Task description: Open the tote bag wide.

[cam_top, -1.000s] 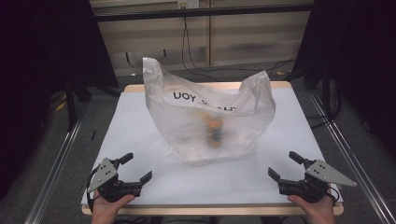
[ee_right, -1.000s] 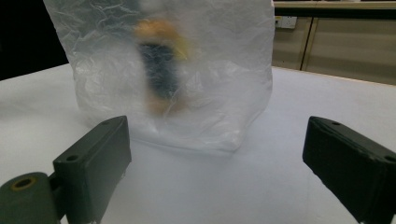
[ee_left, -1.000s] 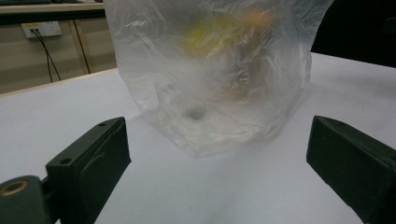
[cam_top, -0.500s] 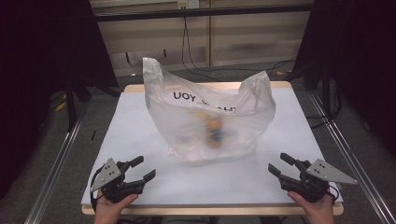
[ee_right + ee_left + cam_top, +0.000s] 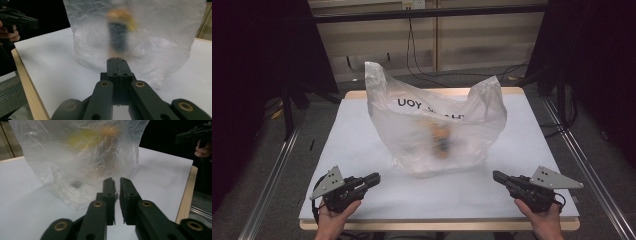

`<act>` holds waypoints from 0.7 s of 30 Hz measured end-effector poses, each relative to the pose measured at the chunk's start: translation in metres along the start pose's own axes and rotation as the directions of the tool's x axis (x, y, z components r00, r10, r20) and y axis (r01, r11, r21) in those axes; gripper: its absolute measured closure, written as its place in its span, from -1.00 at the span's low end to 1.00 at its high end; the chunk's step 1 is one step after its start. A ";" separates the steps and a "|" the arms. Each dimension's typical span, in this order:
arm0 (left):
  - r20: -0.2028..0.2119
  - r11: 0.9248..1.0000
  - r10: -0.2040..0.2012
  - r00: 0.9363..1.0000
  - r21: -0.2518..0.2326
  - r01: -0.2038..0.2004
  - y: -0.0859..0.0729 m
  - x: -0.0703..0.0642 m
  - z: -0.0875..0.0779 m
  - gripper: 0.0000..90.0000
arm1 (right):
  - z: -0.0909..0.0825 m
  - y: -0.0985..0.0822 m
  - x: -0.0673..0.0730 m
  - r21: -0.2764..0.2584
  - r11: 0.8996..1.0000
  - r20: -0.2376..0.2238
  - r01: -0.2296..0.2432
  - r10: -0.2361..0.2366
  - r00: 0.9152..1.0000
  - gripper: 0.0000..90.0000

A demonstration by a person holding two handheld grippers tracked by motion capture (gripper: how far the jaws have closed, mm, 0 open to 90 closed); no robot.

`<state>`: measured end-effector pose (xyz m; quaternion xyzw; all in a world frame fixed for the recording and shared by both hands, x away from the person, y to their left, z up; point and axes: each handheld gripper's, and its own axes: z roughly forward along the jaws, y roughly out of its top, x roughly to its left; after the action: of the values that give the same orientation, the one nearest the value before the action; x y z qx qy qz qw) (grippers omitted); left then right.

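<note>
A translucent white plastic bag (image 5: 437,125) with dark lettering stands crumpled in the middle of the white table (image 5: 357,145). Blurred orange and dark items (image 5: 439,136) show through its wall. My left gripper (image 5: 374,178) rests near the front left edge, pointing toward the bag and well short of it. Its jaws have just been closing and now stand shut with nothing between them, leaving a thin slit in the left gripper view (image 5: 117,181). My right gripper (image 5: 496,175) lies at the front right; it too has just closed, empty, with its jaws pressed together (image 5: 117,60).
The table has a wooden rim (image 5: 437,225) along the front. Metal rails (image 5: 272,170) run down both sides on the floor, and cables (image 5: 422,70) hang behind the table. Bare white surface lies between each gripper and the bag.
Both grippers' jaws went from wide open to half closed to together. Neither hand shifted and the bag stayed still.
</note>
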<state>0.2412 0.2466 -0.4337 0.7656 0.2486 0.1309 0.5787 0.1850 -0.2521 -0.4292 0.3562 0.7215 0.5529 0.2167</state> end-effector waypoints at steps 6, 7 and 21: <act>0.044 1.000 -0.004 0.999 0.028 0.003 0.005 0.000 0.003 1.00 | 0.006 0.006 0.000 0.008 1.000 -0.027 -0.002 0.002 1.000 1.00; 0.044 1.000 -0.004 0.999 0.028 0.003 0.005 0.000 0.003 1.00 | 0.007 0.007 0.001 0.013 1.000 -0.031 -0.006 0.007 1.000 1.00; 0.138 1.000 -0.020 0.990 0.025 0.017 0.032 -0.006 0.019 1.00 | 0.012 0.044 0.000 -0.028 1.000 -0.089 0.010 -0.012 0.996 1.00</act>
<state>0.2524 0.2215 -0.4083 0.7773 0.2166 0.0693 0.5866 0.2052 -0.2383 -0.3904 0.3241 0.7248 0.5769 0.1920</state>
